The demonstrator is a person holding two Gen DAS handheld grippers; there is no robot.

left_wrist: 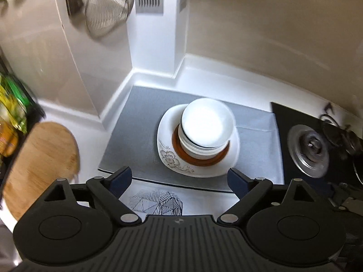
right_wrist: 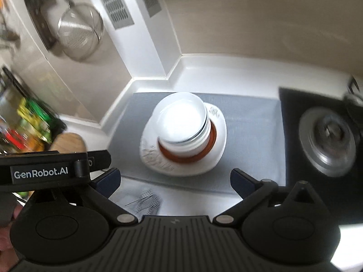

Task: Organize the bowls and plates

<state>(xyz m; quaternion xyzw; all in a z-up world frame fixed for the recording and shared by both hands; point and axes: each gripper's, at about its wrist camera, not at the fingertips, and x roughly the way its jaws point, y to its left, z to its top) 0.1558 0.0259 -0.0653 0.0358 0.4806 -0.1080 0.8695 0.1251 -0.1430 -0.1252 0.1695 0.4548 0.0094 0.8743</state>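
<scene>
Sitting on a grey mat in the bench corner, the white bowls nest in a stack on a brown saucer atop a flowered plate. The stack looks heavy, glazed, slippery and breakable; I'd grip by a rim. Both the left claw and right claw hang spread wide and empty, short of the plate. A wooden board lies left, a burner right, a strainer hangs above; nothing blocks the approach.

"GenRobot.AI" — white lettering on black label, left gripper body — only readable text.
</scene>
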